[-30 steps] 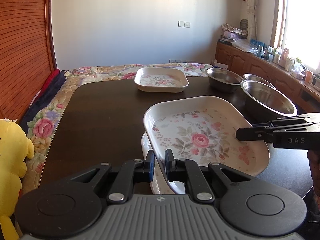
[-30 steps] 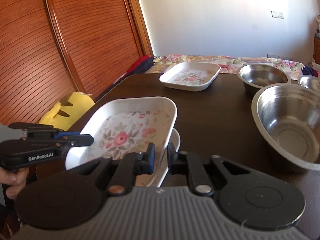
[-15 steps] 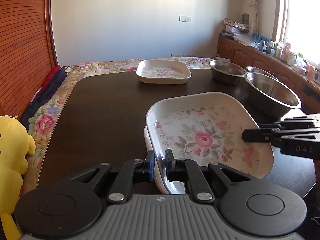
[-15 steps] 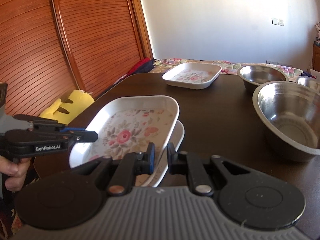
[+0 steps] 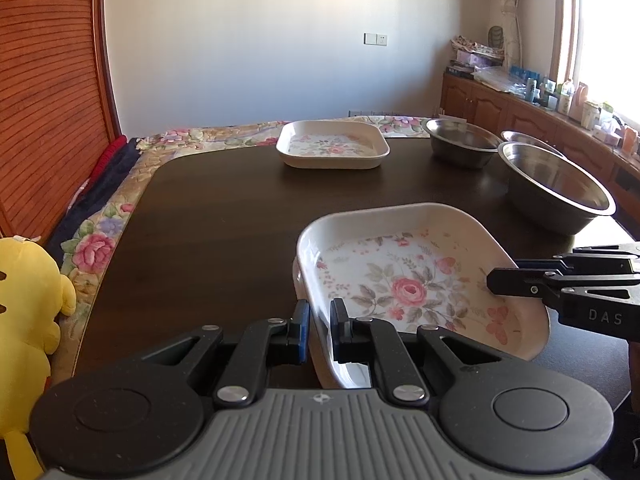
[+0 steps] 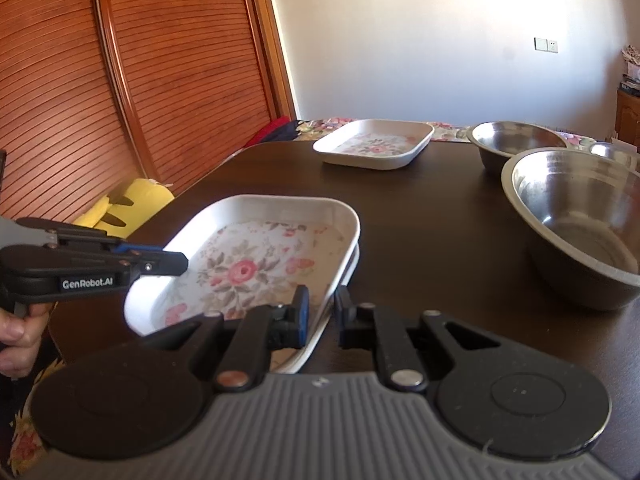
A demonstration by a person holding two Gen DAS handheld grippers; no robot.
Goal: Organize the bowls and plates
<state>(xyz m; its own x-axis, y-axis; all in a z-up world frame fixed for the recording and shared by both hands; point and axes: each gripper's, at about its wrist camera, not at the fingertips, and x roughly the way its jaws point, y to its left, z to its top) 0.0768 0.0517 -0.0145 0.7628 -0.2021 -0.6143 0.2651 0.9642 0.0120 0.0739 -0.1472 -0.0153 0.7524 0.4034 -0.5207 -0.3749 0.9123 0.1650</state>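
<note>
Left wrist view: left gripper (image 5: 319,326) clamped tight on near rim of floral plate (image 5: 416,280). White w/ pink rose print, rounded-rectangle, tilted, sitting over a second plate (image 5: 297,276) on dark table (image 5: 208,232). Long axis running away toward far plate (image 5: 333,149). Right gripper (image 5: 494,280) nipping plate's right rim. Steel bowls: big bowl (image 5: 556,188) right of floral plate, others beyond.

Right wrist view: right gripper (image 6: 320,320) closed on same plate's (image 6: 256,256) near edge; left gripper (image 6: 182,262) on its left rim. Big bowl (image 6: 580,216) to plate's right, far plate (image 6: 374,142) beyond.
</note>
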